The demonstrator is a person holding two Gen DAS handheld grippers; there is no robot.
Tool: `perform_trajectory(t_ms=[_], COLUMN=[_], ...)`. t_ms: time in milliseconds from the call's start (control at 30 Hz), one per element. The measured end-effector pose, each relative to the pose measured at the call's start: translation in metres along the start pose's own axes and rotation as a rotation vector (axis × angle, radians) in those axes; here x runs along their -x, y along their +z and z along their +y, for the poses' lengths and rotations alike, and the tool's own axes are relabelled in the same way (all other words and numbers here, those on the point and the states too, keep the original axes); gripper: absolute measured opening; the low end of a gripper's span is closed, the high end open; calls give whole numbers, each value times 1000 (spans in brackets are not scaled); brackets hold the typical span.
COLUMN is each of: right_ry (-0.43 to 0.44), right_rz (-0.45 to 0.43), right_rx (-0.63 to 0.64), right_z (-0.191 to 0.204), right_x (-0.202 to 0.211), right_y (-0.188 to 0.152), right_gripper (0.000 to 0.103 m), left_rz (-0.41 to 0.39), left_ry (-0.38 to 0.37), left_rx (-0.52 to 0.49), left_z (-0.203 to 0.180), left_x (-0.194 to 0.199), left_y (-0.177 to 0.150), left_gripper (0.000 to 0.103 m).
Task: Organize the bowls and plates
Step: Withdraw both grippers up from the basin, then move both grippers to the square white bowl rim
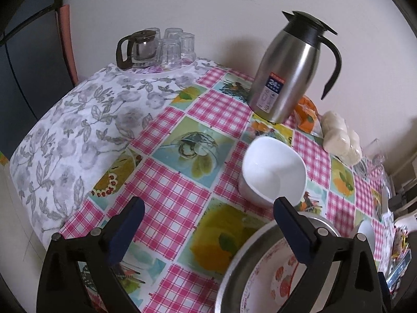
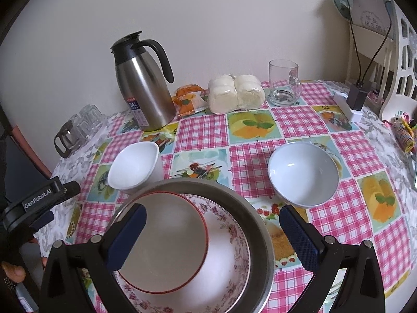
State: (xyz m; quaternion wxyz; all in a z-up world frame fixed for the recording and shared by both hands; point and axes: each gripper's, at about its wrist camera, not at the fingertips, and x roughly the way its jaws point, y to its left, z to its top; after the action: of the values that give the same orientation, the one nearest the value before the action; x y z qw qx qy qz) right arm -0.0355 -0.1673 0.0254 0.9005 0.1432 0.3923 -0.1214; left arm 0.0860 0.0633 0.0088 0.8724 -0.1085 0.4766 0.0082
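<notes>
Hovering above stacked bowls [image 2: 182, 247], right hand-held gripper [image 2: 212, 237] (fingers spread), left hand-held gripper [image 1: 208, 229] likewise agape

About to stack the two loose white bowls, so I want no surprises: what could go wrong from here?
1. The red-rimmed bowl sits off-centre in the floral plate inside the metal basin; adding bowls could make the stack rock or slide.
2. The square white bowl stands close to the thermos; a wide left gripper approach might bump it.
3. The round white bowl is smooth and rounded; the right gripper, open now, could slip off its rim.
</notes>
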Motion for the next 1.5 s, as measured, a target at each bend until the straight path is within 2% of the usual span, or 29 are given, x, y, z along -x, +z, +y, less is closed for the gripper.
perform_trajectory(t_ms=[167, 433, 633, 767, 967, 1133, 1233, 1300, 1500], right_ry=[3, -9, -40, -23, -15, -24, -34, -42, -73], right_rz=[-12, 15, 31, 44, 72, 116, 149, 173, 238], right_rx=[19, 42, 78, 96, 84, 88, 74, 70, 77], right_z=[11, 31, 49, 62, 76, 87, 89, 91, 96], right_x=[0, -7, -11, -13, -22, -35, -47, -56, -82], right_y=[1, 8, 22, 35, 55, 72, 79, 81, 80], right_gripper=[103, 103, 103, 103, 103, 103, 103, 103, 91], left_rz=[14, 3, -5, -34, -27, 16, 46, 61, 122], left_ry=[-2, 0, -14, -12, -37, -57, -96, -92, -117], left_rx=[26, 48, 53, 37, 21, -32, -15, -36, -42], left_z=[10, 20, 23, 19, 17, 10, 9, 5, -1], left_x=[-5, -12, -21, -26, -34, -44, -51, -56, -78], left_y=[8, 27, 39, 45, 54, 59, 60, 60, 58], left_gripper=[99, 99, 99, 99, 99, 99, 99, 99, 98])
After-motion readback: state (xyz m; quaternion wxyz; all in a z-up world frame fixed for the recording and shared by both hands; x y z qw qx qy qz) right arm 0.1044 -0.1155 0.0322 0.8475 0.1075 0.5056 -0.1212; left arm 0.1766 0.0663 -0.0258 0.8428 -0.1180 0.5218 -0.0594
